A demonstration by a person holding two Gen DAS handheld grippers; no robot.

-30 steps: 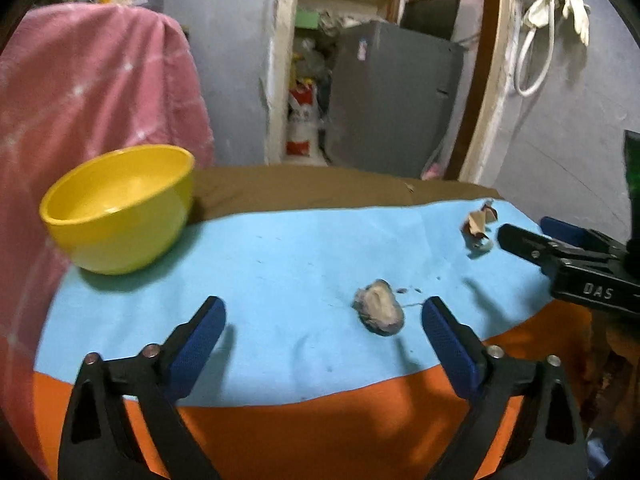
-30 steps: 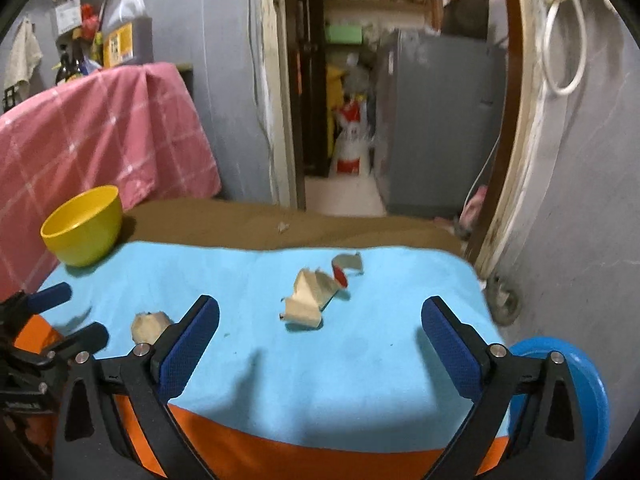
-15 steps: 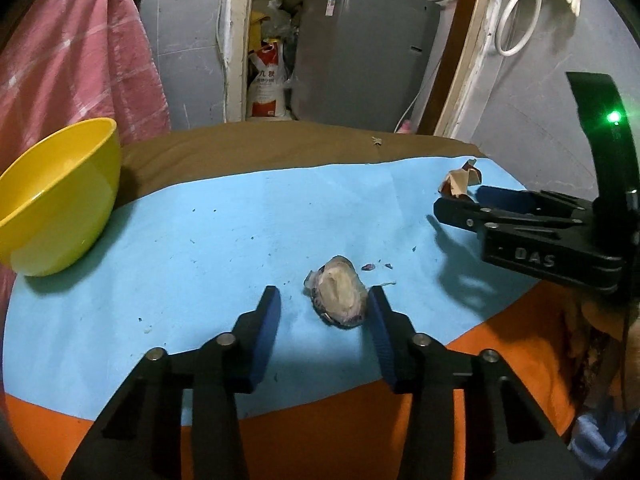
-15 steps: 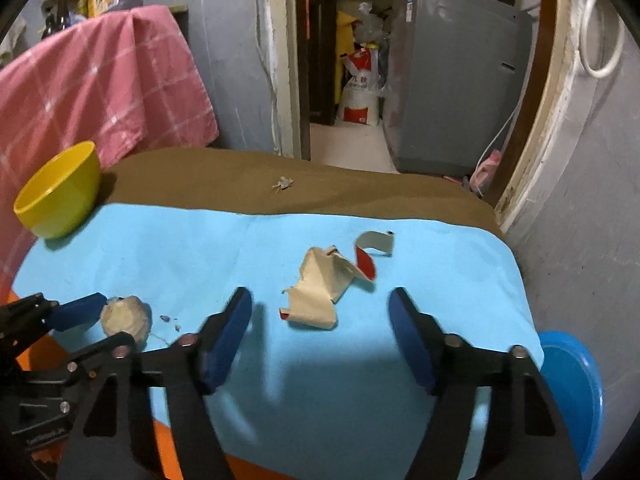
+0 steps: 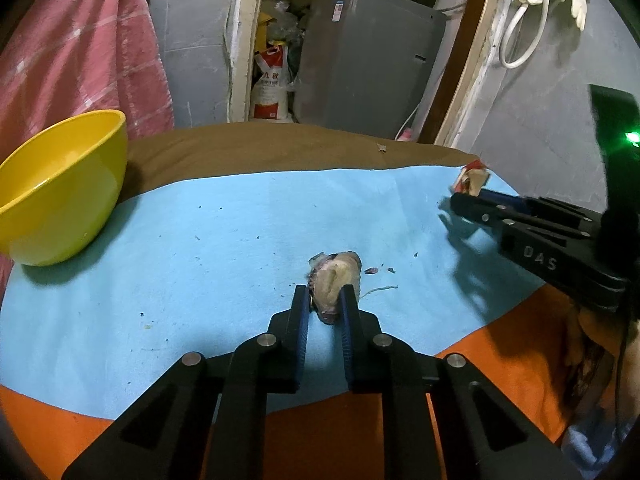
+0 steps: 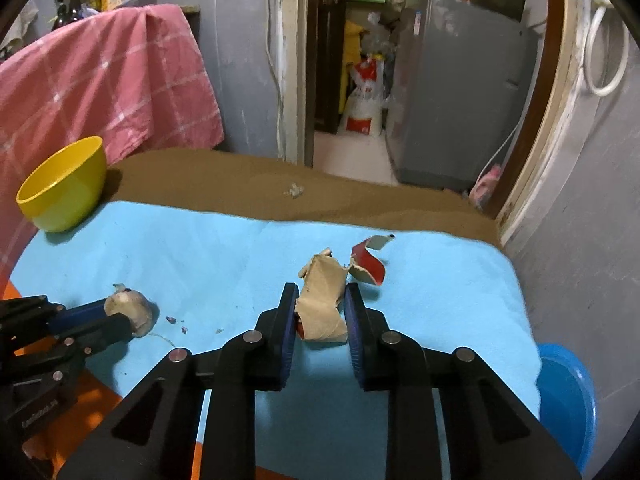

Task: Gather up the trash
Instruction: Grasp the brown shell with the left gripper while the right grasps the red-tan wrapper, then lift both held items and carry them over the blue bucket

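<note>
A crumpled beige lump of trash [image 5: 335,280] lies on the blue cloth [image 5: 220,240]. My left gripper [image 5: 325,294] is shut on its near end; it also shows in the right wrist view [image 6: 130,312]. A torn tan and red cardboard scrap [image 6: 324,300] lies on the cloth further right. My right gripper [image 6: 321,300] is shut on its tan part; the red curl [image 6: 370,264] sticks out beyond. The scrap's tip shows in the left wrist view [image 5: 474,178]. A yellow bowl [image 5: 56,188] stands at the far left, empty.
A brown cloth [image 6: 248,184] covers the far part of the table, with a small white crumb [image 6: 294,191] on it. An orange edge [image 5: 360,420] runs along the front. A blue basin [image 6: 568,396] sits low at the right. A pink checked cloth [image 6: 100,80] hangs behind the bowl.
Both grippers moved forward and closed, the left onto the beige lump and the right onto the cardboard scrap. A second ago both stood wide open.
</note>
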